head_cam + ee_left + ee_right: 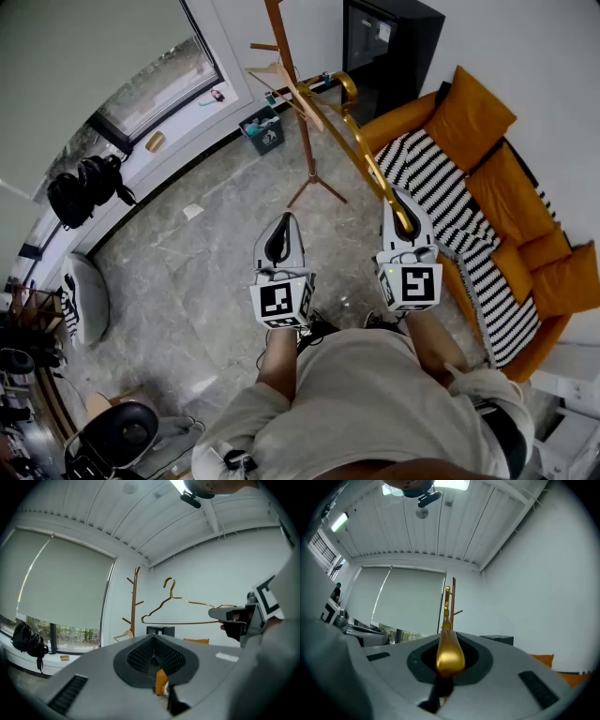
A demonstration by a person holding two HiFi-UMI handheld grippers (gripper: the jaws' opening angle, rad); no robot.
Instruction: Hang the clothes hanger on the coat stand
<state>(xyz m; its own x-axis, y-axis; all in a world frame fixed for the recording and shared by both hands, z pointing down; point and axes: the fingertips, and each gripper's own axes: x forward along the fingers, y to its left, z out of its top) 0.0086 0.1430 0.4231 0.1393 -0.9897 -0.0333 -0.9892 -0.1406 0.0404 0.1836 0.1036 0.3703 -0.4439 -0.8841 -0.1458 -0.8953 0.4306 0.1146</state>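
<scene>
Person stands on a grey marble floor (206, 272), one pair of tongs in each hand, both held out in front and about level

Right tongs (401, 202): closed on one shoulder end of the gold wire clothes hanger (366, 155). In the right gripper view the gold end (450, 653) sits pinched between the pads and the rest runs straight ahead from it

Hanger held out toward the wooden coat stand (302, 122), hook end leading. From the left gripper view the hanger (180, 623) is upright in the air, hook on top, apart from the stand's pole (134, 606) and to its right; not on any peg. The right tongs (234, 618) hold it at its right end

Left tongs (279, 230): closed, nothing held, beside the right pair and apart from the hanger

A pale wooden hanger (272, 73) already hangs on the stand. Orange sofa (487, 169) with a black-and-white striped blanket (441, 197) at the person's right; black backpack (84, 187) on the window sill at left
</scene>
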